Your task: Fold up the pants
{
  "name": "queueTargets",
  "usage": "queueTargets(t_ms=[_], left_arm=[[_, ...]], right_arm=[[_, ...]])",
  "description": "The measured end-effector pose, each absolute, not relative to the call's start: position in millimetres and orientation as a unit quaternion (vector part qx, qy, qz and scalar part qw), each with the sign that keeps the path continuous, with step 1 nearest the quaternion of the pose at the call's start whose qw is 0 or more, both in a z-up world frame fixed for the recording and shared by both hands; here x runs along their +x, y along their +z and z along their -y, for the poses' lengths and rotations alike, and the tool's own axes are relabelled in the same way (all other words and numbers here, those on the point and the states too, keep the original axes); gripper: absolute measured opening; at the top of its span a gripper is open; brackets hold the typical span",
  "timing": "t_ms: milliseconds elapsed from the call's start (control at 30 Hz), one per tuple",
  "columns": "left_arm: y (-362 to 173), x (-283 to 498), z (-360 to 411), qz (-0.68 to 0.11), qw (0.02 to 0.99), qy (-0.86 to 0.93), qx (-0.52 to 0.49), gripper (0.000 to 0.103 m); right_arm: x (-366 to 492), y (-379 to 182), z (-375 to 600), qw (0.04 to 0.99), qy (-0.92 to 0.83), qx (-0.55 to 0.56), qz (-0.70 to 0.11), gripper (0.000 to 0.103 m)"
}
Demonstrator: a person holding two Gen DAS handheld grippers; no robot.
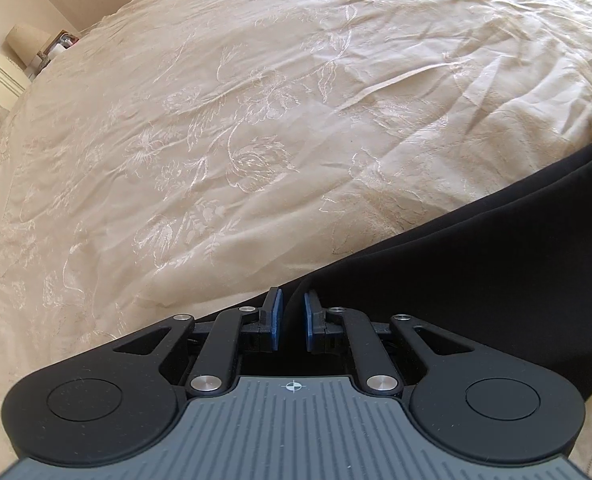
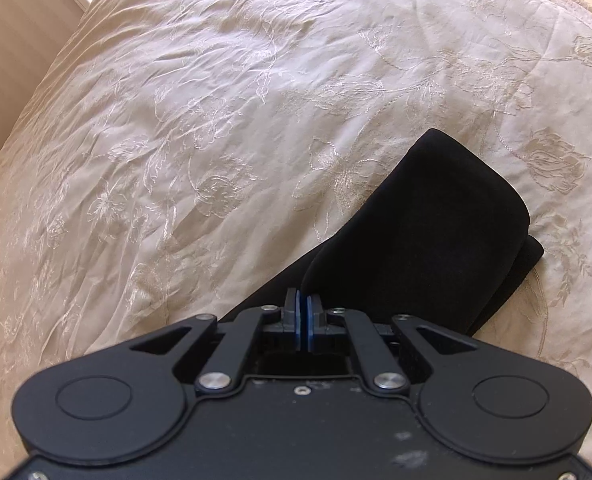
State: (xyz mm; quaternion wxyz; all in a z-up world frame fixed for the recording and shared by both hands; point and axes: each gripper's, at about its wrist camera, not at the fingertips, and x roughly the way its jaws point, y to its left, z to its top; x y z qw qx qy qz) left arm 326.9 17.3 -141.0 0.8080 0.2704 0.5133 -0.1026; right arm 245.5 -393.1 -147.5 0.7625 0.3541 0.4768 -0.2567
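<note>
- Right gripper [image 2: 304, 308], bottom centre of the right wrist view: your blue pads [image 2: 298, 320] are pressed almost together with the edge of the black pants [image 2: 427, 232] pinched between them. You are clamped on fabric.
- Left gripper [image 1: 292, 312], bottom centre of the left wrist view: pads [image 1: 275, 320] stand apart with a visible gap. The pants' edge runs up to that gap, but I cannot tell whether cloth sits inside it. Nothing is clamped.
- Pants, right wrist view: they run from your pads toward centre right. A top layer lies doubled over a lower one, ending in a rounded fold, and a corner of the lower layer pokes out at right.
- Pants, left wrist view: black cloth fills the lower right, with at least two layered edges running diagonally.
- Progress, as a judgement: one fold looks laid and held. Layer alignment and at least one more fold appear left.
- Farther out: cream embroidered bedspread [image 1: 236, 128], wrinkled, under everything.
- Upper left of the left wrist view: a lamp [image 1: 26, 42] beside the bed.
</note>
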Motion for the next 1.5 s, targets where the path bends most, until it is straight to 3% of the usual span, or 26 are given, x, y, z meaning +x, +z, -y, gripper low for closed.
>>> queueTargets(t_ms=[200, 333, 567, 933, 1033, 1067, 1100, 1133, 1233, 1500], left_arm=[[-148, 337, -22, -0.522, 0.813, -0.083, 0.244, 0.012], [-150, 339, -21, -0.52, 0.815, -0.074, 0.245, 0.012], [-153, 337, -19, -0.512, 0.814, -0.079, 0.263, 0.012], [-155, 336, -17, -0.51, 0.815, -0.073, 0.266, 0.012], [-155, 336, -17, -0.509, 0.815, -0.072, 0.266, 0.012], [-155, 336, -17, -0.509, 0.816, -0.071, 0.267, 0.012], [-154, 336, -17, -0.507, 0.817, -0.069, 0.267, 0.012], [-154, 335, -16, -0.503, 0.819, -0.066, 0.268, 0.012], [-146, 338, -13, -0.482, 0.83, -0.055, 0.277, 0.006], [-131, 360, -6, -0.469, 0.839, -0.051, 0.271, 0.007]], right_arm=[[255, -162, 396, 0.756, -0.27, 0.349, -0.483, 0.007], [253, -160, 405, 0.762, -0.263, 0.369, -0.463, 0.019], [218, -123, 430, 0.799, -0.279, 0.34, -0.411, 0.024], [194, -143, 473, 0.812, -0.273, 0.248, -0.453, 0.031], [195, -144, 471, 0.815, -0.255, 0.245, -0.459, 0.031], [195, -144, 469, 0.816, -0.25, 0.242, -0.462, 0.024], [194, -143, 467, 0.818, -0.242, 0.241, -0.463, 0.006], [194, -142, 465, 0.82, -0.233, 0.239, -0.466, 0.003], [190, -134, 458, 0.827, -0.24, 0.216, -0.461, 0.003], [186, -139, 457, 0.812, -0.279, 0.181, -0.48, 0.006]])
